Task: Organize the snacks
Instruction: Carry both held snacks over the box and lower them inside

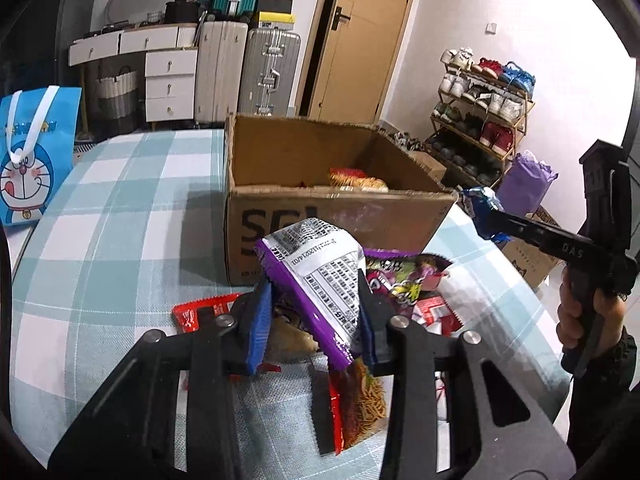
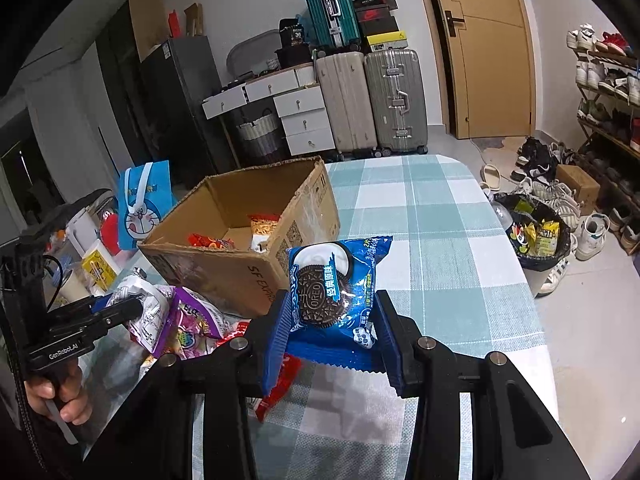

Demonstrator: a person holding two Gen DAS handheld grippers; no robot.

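My left gripper (image 1: pixel 314 304) is shut on a purple snack packet (image 1: pixel 320 276), held above a pile of snack packets (image 1: pixel 404 284) on the checked table. My right gripper (image 2: pixel 334 320) is shut on a blue Oreo packet (image 2: pixel 334 276), held above the table just right of the open cardboard box (image 2: pixel 240 264). The box (image 1: pixel 332 216) stands ahead of the left gripper and holds a few red and yellow snack packets (image 1: pixel 356 178). The right gripper with the Oreo packet also shows in the left wrist view (image 1: pixel 486 210), near the box's right corner.
A blue Doraemon gift bag (image 1: pixel 30 156) stands at the table's left edge. More packets, red and noodle-printed, (image 1: pixel 360 396) lie under the left gripper. Suitcases (image 2: pixel 372 100), drawers, a door and a shoe rack (image 1: pixel 480 120) stand beyond the table. A bin with rubbish (image 2: pixel 534 232) sits on the floor at right.
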